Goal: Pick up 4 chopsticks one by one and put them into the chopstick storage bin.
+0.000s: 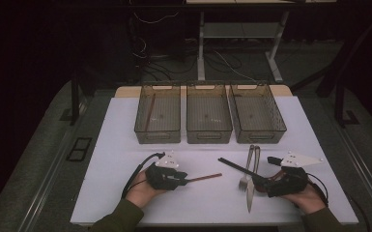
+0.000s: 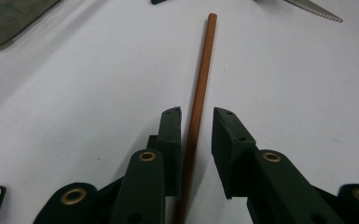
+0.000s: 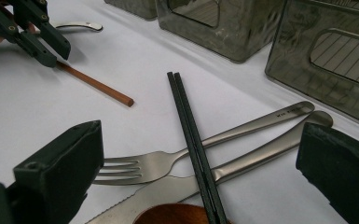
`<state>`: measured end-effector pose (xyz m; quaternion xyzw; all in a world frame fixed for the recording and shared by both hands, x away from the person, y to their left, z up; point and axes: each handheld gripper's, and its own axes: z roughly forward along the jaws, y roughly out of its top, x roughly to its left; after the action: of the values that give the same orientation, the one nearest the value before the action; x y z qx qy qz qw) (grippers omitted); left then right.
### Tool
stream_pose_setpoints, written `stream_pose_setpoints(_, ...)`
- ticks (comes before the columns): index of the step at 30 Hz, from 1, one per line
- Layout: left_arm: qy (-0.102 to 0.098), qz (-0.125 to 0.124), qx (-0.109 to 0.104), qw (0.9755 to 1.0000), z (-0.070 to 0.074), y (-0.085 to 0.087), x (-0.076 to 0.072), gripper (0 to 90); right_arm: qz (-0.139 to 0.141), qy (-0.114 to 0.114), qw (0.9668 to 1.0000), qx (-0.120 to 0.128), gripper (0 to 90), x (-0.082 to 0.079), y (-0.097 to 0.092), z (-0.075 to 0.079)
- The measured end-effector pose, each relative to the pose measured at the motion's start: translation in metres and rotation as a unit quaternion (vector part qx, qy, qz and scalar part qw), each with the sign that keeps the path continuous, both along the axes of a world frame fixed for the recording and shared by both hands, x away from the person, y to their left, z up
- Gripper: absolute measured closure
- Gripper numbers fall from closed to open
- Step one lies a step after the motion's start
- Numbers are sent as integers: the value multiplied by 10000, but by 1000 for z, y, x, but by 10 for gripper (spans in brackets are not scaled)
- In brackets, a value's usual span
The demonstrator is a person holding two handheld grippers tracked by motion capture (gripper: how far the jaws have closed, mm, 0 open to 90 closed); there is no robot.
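Fingers of your left gripper stand narrow around the brown chopstick lying on the table, one touching, while your right gripper gapes over fork, knife and black chopsticks—sorting into bins seems barely begun.

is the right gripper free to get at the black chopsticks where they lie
Probably yes: the black chopsticks lie on top of the fork and knife, uncovered, between the right gripper's open jaws.

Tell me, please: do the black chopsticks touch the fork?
Touching. In the right gripper view, the black chopsticks lie directly across the handle of the fork, with no gap visible between them.
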<state>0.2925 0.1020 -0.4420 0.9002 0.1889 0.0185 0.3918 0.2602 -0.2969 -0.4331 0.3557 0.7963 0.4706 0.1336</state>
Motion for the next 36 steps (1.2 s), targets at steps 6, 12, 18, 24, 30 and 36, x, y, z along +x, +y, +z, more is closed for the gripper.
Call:
stream_pose_setpoints(6, 27, -47, 117, 9999, -4, -2, 1, 762, 9, -5, 10000, -9, 5, 0, 0, 0)
stream_pose_setpoints(12, 24, -70, 98, 9999, -6, -1, 2, 810, 7, -3, 10000, -17, 6, 0, 0, 0)
stream_pose_setpoints(18, 97, -112, 71, 9999, -6, -2, 2, 824, 13, 13, 10000, -30, 5, 0, 1, -1)
stream_pose_setpoints(24, 134, -142, 84, 9998, -5, -3, 2, 835, 9, 18, 10000, -33, 5, 0, 1, -1)
stream_pose_setpoints(30, 143, -108, 123, 9998, -5, -4, 1, 838, 17, 18, 10000, -31, 5, 0, 1, -1)
stream_pose_setpoints(36, 180, -84, 128, 9997, -3, -4, 1, 838, 58, 44, 10000, -23, 5, 0, 2, -1)
